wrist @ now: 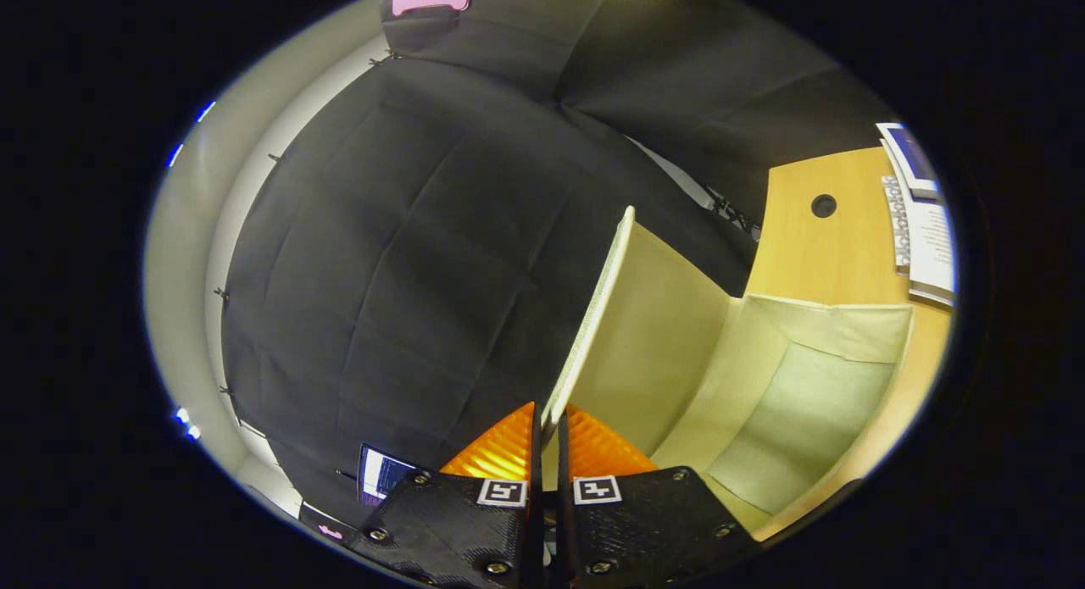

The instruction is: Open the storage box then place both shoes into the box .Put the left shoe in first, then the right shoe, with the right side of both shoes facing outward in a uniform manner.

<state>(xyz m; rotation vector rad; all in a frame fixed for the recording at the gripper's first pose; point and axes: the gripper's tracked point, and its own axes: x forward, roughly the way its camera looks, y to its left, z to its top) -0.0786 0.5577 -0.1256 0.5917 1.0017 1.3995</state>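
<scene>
Gripper view: black cloth wall takes up the left and centre of the frame. Wooden table sits at right, with a round hole and some papers at its far right edge. Storage box, beige fabric, sits lower right on the table, open, inside bare. Its lid stands up on edge through frame centre, lower end running down between the fingers. Gripper at bottom centre is nearly closed, both fingers clamped on the lid's edge, looks like a firm pinch. Small screen lower left, blurry.
</scene>
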